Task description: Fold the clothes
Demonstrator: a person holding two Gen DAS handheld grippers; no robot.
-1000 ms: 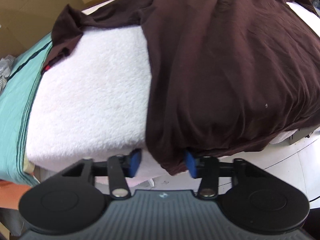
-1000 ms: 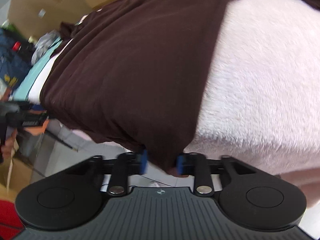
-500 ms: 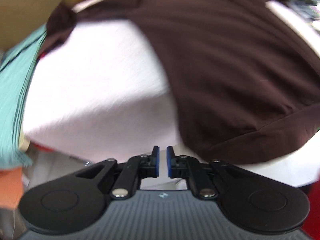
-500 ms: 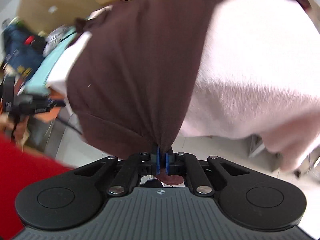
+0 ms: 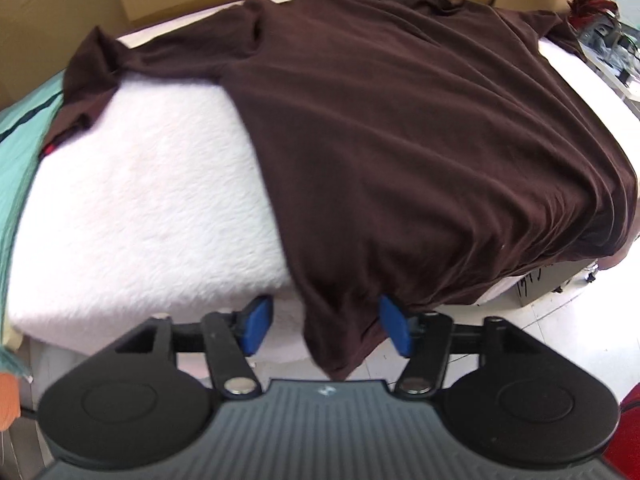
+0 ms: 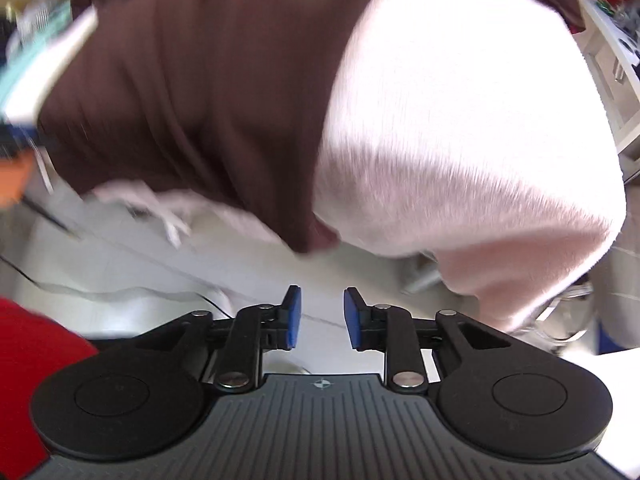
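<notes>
So this looks like the very start of the fold, the grab-the-hem stage. The brown t-shirt (image 5: 400,128) is spread flat over the white fluffy blanket (image 5: 144,208) covering the tabletop, collar away at 12 o'clock and the bottom hem hanging over the near edge toward 6 o'clock.

The left gripper (image 5: 326,330) has its jaws spread wide, with the shirt's lower left corner (image 5: 340,340) dangling right between the blue pads (image 5: 256,320). Nothing pinched yet, as far as I can tell. The right gripper (image 6: 319,318) is also released, jaws apart with only floor between them, and the shirt's other bottom corner (image 6: 312,236) hangs up at 12 o'clock from it, clearly apart. That view is pretty smeared, so fine detail is a guess.

My read on the next move: left just needs to close on that corner, right has to come forward to reach its corner and clamp too, then both lift the hem toward the collar together.
</notes>
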